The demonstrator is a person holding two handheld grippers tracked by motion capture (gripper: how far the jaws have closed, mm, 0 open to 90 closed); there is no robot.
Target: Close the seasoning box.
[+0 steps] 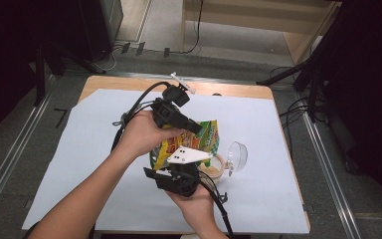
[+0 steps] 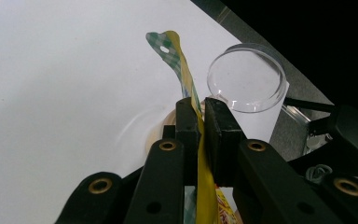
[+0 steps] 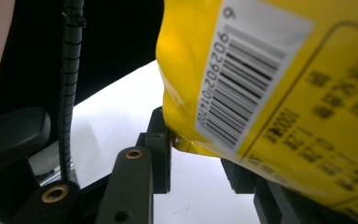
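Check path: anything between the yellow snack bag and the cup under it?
Nothing visible blocks it. The left tongs pinch the yellow snack bag at its flattened top edge, and the right tongs hold its lower corner. The cup sits directly below the bag's mouth, its clear lid off to one side.

High cam looks down over bench (image 1: 104, 149); both hand-held gripper cams sit v. close, sharing yellow bag (image 1: 199, 139).

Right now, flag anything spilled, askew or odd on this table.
Nothing spilled that I can see. The clear lid stands on edge beside the open cup rather than lying flat. The yellow snack bag hangs tilted over the cup, its top edge pinched by the left gripper.
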